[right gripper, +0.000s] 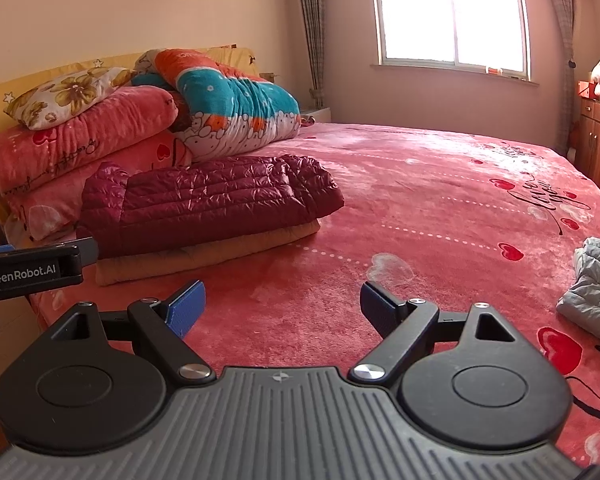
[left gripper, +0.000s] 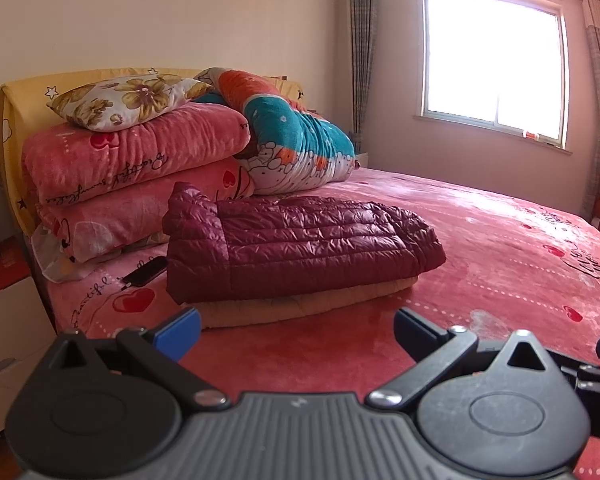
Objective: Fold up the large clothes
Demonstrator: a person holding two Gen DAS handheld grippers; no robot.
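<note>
Left gripper [left gripper: 296, 330] nearest, blue-padded fingers spread wide, nothing between them, hovering over bare pink bedspread [left gripper: 500, 240]. Right gripper [right gripper: 282, 306] likewise spread wide and empty, above the same spread; the left unit's black body shows at its left edge.

Beyond both: folded maroon puffer jacket [left gripper: 300, 244] lying flat on the bed, stacked on a folded tan garment [left gripper: 300, 306], whose edge sticks out beneath. Black phone [left gripper: 146, 271] just left of the stack, on the spread.

Behind the stack: pile of pink quilts [left gripper: 132, 168], floral pillow [left gripper: 124, 98] on top, teal-and-orange quilt [left gripper: 296, 140] slumped alongside against the headboard.

Right wrist view: crumpled grey puffer garment [right gripper: 596, 284] at the bed's right edge, well apart from the stack. Window [left gripper: 492, 60] on far wall.
</note>
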